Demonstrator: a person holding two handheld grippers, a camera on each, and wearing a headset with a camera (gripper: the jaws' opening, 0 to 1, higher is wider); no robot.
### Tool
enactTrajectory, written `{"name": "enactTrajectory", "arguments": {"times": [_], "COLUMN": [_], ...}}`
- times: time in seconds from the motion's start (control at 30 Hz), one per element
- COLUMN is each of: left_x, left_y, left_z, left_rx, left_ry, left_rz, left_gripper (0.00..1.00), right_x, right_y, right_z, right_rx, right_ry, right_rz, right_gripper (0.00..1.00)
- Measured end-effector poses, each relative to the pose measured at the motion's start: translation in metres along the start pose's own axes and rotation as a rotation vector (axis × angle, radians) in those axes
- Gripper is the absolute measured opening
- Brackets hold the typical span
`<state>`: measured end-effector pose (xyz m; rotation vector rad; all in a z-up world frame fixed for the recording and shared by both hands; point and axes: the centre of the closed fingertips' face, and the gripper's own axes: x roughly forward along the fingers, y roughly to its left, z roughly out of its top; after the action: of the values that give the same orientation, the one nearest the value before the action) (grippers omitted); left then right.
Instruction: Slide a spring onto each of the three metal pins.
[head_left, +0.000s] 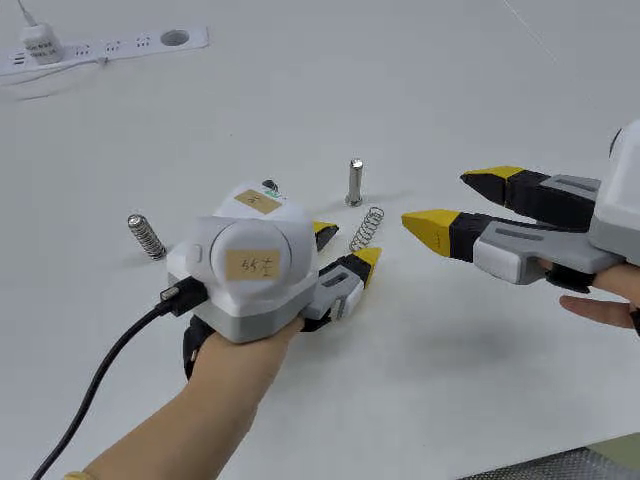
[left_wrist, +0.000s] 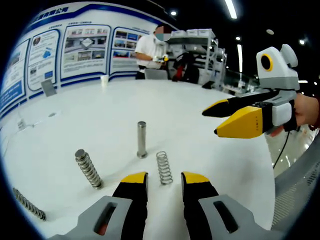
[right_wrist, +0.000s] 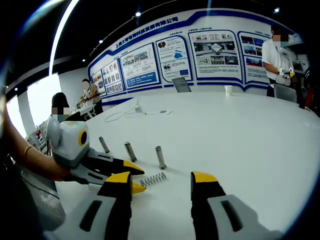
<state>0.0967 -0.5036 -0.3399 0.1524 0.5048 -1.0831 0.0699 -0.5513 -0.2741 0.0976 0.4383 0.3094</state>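
**A:** Entry: position of the loose silver coiled-wire spring (left_wrist: 163, 167) to be recorded against the left hand-held gripper (left_wrist: 165, 176).

**B:** In the left gripper view the spring is seen lying flat on the white table (left_wrist: 100, 115), lower centre of the frame. Its near end sits about level with the yellow jaw tips, in the gap between them. Contact with either jaw cannot be told. The long axis is judged to run nearly along the gripper's own forward line, so the coil would be taken across its width. The jaws are noted as partly apart, with nothing gripped.

**A:** The right hand-held gripper (head_left: 433, 197)?

**B:** It is recorded at the right of the head view, jaws spread wide and nothing held. The tips point toward the spring but stand apart from it. The left one is judged the nearer.

**A:** Target?

**B:** A bare upright silver metal pin (head_left: 355, 182) is noted just above the spring in the head view, near but not touching. Two spring-covered pins (right_wrist: 130, 151) are seen left of centre in the right gripper view. One pin is therefore judged outstanding.

**A:** Constraint on the coming move?

**B:** The spring lies down while the pin stands up. It is judged that the coil must be raised upright before it can be lowered over the pin's top.
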Motion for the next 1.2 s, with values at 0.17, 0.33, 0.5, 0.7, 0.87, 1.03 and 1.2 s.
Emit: {"name": "enactTrajectory", "arguments": {"times": [0.17, 0.33, 0.5, 0.7, 0.87, 1.03, 1.2], "left_x": [0.0051, 0.0055, 0.0059, 0.0058, 0.0064, 0.0069, 0.0058], "left_y": [0.0015, 0.0004, -0.0001, -0.0001, 0.0003, 0.0004, 0.0010], "left_z": [-0.0045, -0.0034, -0.0041, -0.0053, -0.0055, -0.0053, -0.0062], "left_rx": [-0.005, -0.002, 0.037, 0.086, 0.095, 0.111, 0.090], "left_ry": [0.015, 0.017, 0.029, 0.048, 0.068, 0.090, 0.084], "left_rz": [0.002, -0.003, -0.003, 0.003, 0.005, 0.007, 0.005], "left_gripper": [0.24, 0.21, 0.15, 0.12, 0.11, 0.11, 0.10], "right_x": [0.0008, 0.0015, 0.0017, 0.0019, 0.0023, 0.0032, 0.0036], "right_y": [0.0005, 0.0005, -0.0005, -0.0009, -0.0006, -0.0012, -0.0028], "right_z": [-0.0028, -0.0033, -0.0030, -0.0041, -0.0059, -0.0070, -0.0046], "right_rx": [0.001, 0.003, 0.006, 0.001, 0.003, 0.010, 0.020], "right_ry": [0.005, 0.006, 0.006, 0.017, 0.024, 0.032, 0.029], "right_rz": [0.003, 0.002, -0.003, -0.007, -0.009, -0.010, -0.017], "right_gripper": [0.48, 0.48, 0.48, 0.48, 0.48, 0.48, 0.48]}}
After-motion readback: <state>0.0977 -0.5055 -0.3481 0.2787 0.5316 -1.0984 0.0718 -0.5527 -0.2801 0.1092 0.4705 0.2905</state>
